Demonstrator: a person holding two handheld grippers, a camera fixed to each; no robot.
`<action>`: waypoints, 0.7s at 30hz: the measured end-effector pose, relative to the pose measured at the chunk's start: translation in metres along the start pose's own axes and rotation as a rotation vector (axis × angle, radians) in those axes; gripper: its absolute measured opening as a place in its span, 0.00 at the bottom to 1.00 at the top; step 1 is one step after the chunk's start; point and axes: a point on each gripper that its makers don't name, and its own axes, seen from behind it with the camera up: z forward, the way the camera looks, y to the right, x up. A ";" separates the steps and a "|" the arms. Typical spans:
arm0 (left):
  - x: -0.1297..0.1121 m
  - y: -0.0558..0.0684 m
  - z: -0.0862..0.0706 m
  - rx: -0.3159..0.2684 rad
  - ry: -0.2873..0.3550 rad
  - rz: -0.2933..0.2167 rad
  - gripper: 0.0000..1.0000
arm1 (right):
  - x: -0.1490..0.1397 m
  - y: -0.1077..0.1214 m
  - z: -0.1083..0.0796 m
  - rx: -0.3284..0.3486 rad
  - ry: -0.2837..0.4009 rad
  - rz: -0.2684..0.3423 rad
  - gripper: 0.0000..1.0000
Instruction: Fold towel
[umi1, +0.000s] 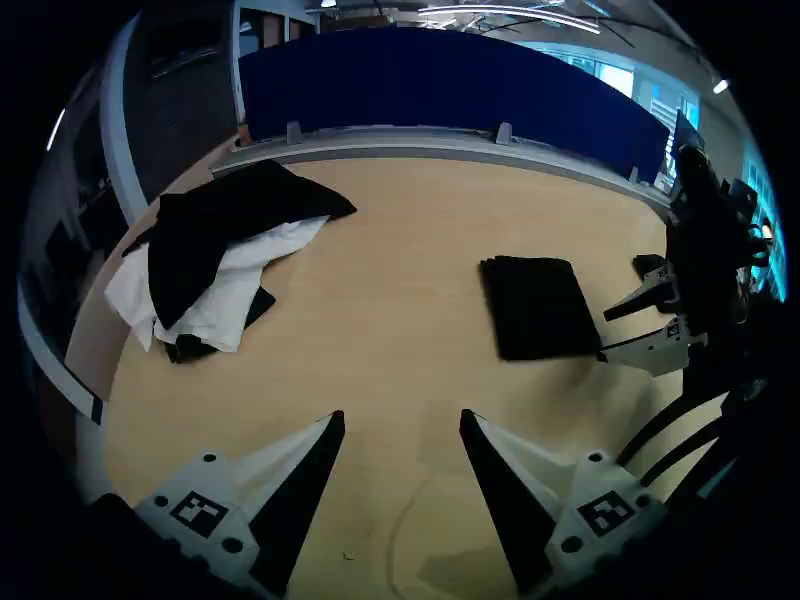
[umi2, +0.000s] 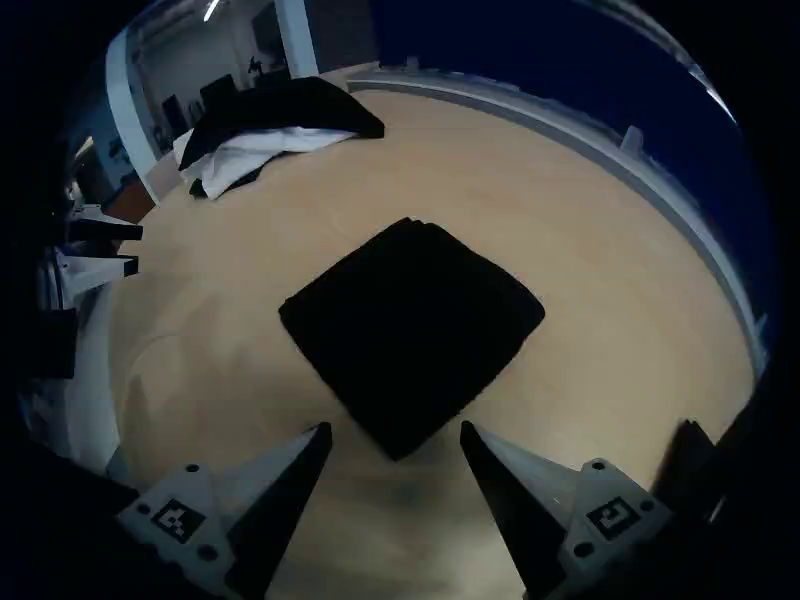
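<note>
the towel (umi2: 412, 330) looks folded, so you hold right gripper (umi2: 392, 427) and left gripper (umi1: 401, 413) off it, jaws wide, empty

You have bare tabletop (umi1: 400, 300) to pass over between the folded black towel (umi1: 535, 305) and the heap of black and white cloths (umi1: 220, 255). The blue partition (umi1: 450, 85) blocks the far edge, and the right gripper (umi1: 604, 335) stands just beside the towel.

At ten o'clock a black cloth (umi1: 215, 225) hides much of the white cloth (umi1: 235, 285). The folded towel (umi2: 410, 325) is too dark to count layers. In the right gripper view, my left gripper (umi2: 137, 247) is cut by the edge at nine o'clock.
</note>
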 end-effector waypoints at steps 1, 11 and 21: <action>0.000 0.000 0.000 0.000 0.000 -0.001 0.85 | -0.002 0.000 0.001 0.000 -0.003 0.000 1.00; -0.001 -0.001 0.004 -0.001 0.001 -0.004 0.85 | -0.011 -0.002 0.006 0.001 -0.020 0.001 0.89; 0.000 -0.001 0.005 -0.004 0.002 -0.005 0.85 | -0.013 -0.004 0.007 0.007 -0.031 0.005 0.61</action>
